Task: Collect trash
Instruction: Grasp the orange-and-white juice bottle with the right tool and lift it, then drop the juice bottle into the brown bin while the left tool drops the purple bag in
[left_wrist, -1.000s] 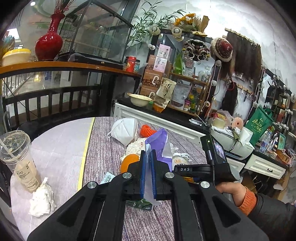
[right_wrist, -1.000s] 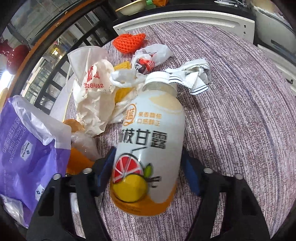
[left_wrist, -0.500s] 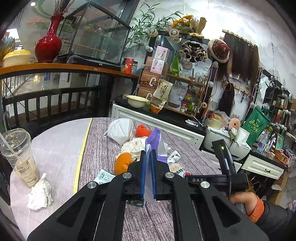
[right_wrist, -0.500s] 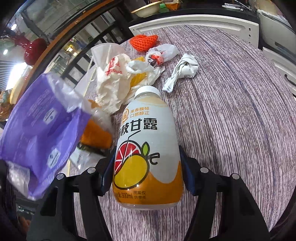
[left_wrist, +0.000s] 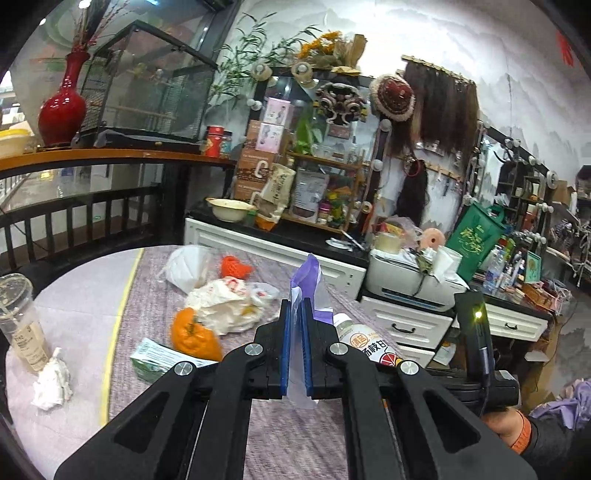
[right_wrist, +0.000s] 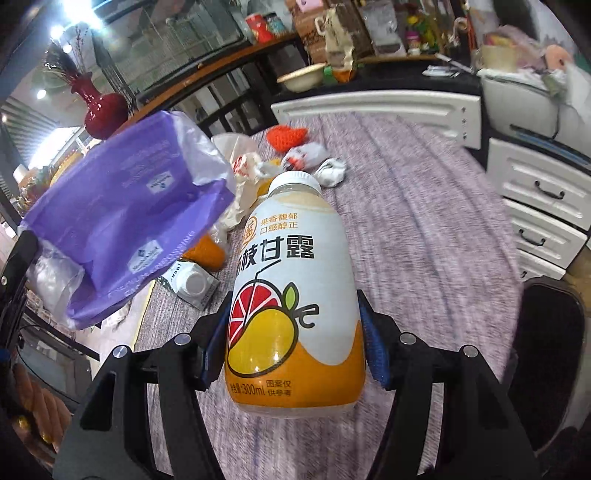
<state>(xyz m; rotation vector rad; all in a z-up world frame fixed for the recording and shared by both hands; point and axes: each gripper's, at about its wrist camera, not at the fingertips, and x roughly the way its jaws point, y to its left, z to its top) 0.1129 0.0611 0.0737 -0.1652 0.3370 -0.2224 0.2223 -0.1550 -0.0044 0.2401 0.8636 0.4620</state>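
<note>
White-orange bottle (right_wrist: 295, 295) — label "300ml" — clamped in right tongs (right_wrist: 291, 343)

Two close wrist views — shared littered table (left_wrist: 155, 302).

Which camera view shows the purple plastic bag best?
The right wrist view: the purple plastic bag shows its broad printed side, hanging above the table. The left wrist view shows only its thin edge, pinched between the closed jaws of the left gripper, which hide most of it.
</note>
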